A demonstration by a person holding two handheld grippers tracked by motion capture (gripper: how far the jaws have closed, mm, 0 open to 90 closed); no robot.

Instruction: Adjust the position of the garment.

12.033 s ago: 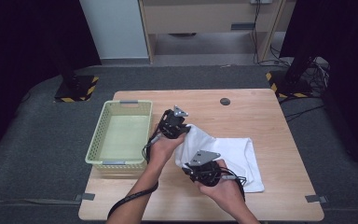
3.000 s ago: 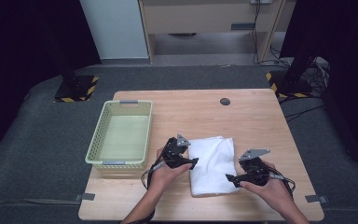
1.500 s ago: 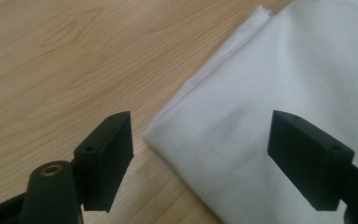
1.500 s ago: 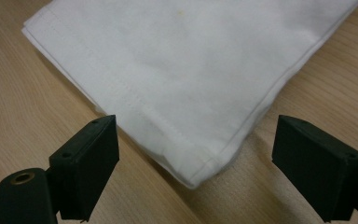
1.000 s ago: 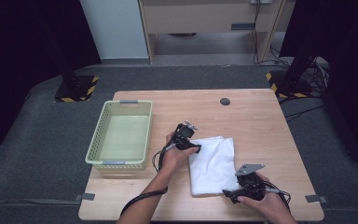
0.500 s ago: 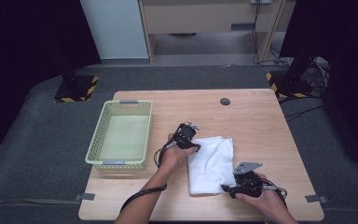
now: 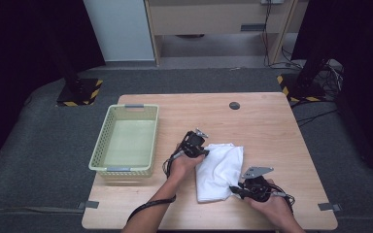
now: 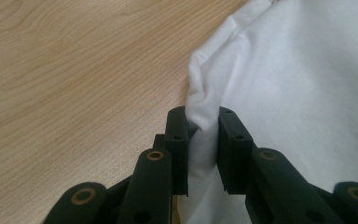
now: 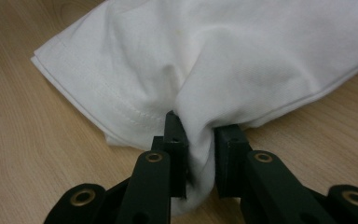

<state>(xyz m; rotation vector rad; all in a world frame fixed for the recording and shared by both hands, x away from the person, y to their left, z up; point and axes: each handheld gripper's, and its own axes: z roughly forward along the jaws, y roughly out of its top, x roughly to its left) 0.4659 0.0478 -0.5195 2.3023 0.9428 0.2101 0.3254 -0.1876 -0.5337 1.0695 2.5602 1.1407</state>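
High view: we see the pale green basket (image 7: 126, 141) at the table's (image 7: 272, 126) left side, holding nothing. A small dark disc (image 7: 234, 105) lies near the far edge, well apart. The folded white cloth (image 7: 221, 170) lies mid-table — our left gripper (image 7: 200, 151) at its far left corner, our right gripper (image 7: 237, 190) at its near right corner.

Left gripper view: the jaws have just been closing and pinch a cloth fold (image 8: 205, 116).

Right gripper view: the jaws, also just closing, clamp bunched cloth (image 9: 196, 126) — hem beside them.
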